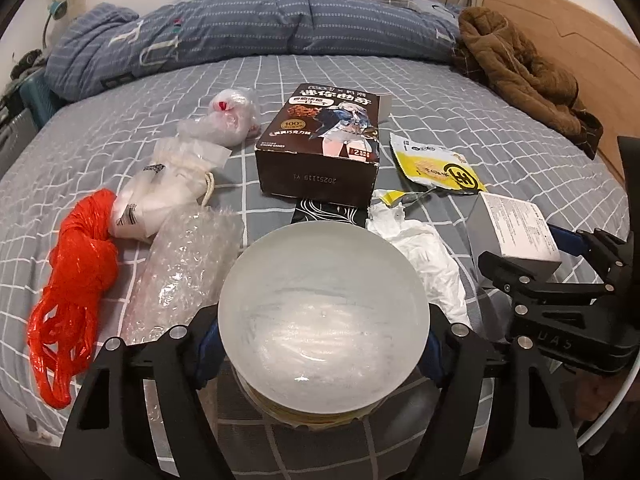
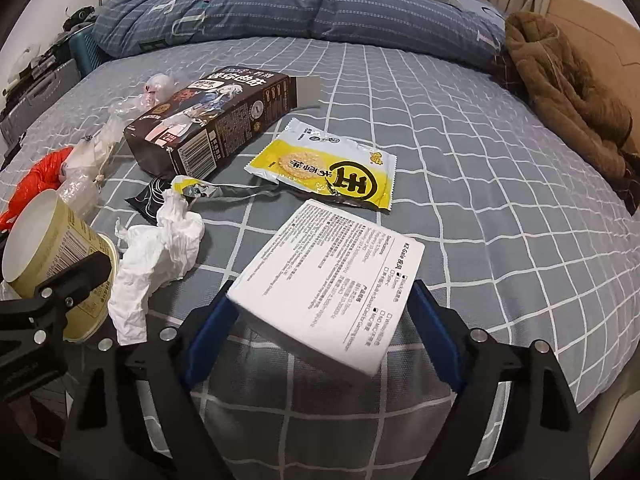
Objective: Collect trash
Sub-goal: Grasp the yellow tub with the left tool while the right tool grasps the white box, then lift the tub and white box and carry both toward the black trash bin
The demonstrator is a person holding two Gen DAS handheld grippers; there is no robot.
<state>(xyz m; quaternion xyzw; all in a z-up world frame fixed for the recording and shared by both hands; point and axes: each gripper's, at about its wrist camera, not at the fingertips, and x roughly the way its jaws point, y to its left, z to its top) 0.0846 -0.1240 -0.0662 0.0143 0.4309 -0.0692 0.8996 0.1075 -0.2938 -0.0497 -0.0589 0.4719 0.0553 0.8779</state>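
A bed [image 1: 440,80] covered by a grey sheet with a white grid is seen from two tool-mounted cameras, and trash is scattered across it.

In the left wrist view, the left tool [image 1: 324,356] fills the bottom centre, its two fingers pinching a paper cup [image 1: 324,312] whose pale round bottom faces the camera. In the right wrist view the same cup appears at the left edge, tilted, with yellow printed sides.

At the bottom centre of the right wrist view, the right tool [image 2: 320,320] is closed on a white box [image 2: 332,280] printed with small black text, held tilted above the sheet.

The rest of the trash lies on the bed. A dark snack box [image 1: 320,140] sits in the middle of the left view, with a yellow wrapper [image 1: 436,164] just to its right. A crumpled white tissue [image 1: 424,252] lies right of the cup. An orange plastic bag [image 1: 72,280], bubble wrap [image 1: 180,268] and clear plastic bags [image 1: 224,120] are grouped at the left.

A blue quilt [image 1: 256,28] is bunched across the top, and a brown coat [image 1: 520,68] lies at the upper right.
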